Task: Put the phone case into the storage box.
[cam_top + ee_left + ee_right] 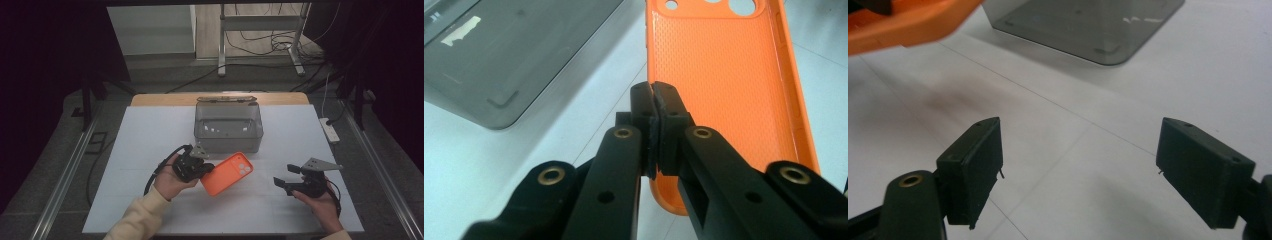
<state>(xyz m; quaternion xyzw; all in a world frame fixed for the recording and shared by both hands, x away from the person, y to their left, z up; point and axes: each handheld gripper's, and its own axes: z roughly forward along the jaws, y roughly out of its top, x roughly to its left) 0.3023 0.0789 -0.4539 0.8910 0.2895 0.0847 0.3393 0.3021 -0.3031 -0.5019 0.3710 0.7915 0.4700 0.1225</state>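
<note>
An orange phone case point(227, 172) with camera cut-outs hangs tilted just above the white table, in front of the grey box point(228, 127). My left gripper point(198, 168) is shut on the case's long edge. In the left gripper view the jaws pinch the rim of the orange phone case point(724, 75), whose textured inside faces the camera. My right gripper point(281, 184) hovers low at the table's right front, open and holding nothing. In the right gripper view its wide-apart pads point(975, 165) frame bare table, with the orange phone case point(908, 22) at the top left.
The translucent grey box point(1083, 25) stands open at the table's middle back. A white power strip point(330, 130) lies off the table's right edge. The white table sheet point(150, 150) stretches to the left and front. Cables and a metal stand lie on the floor behind.
</note>
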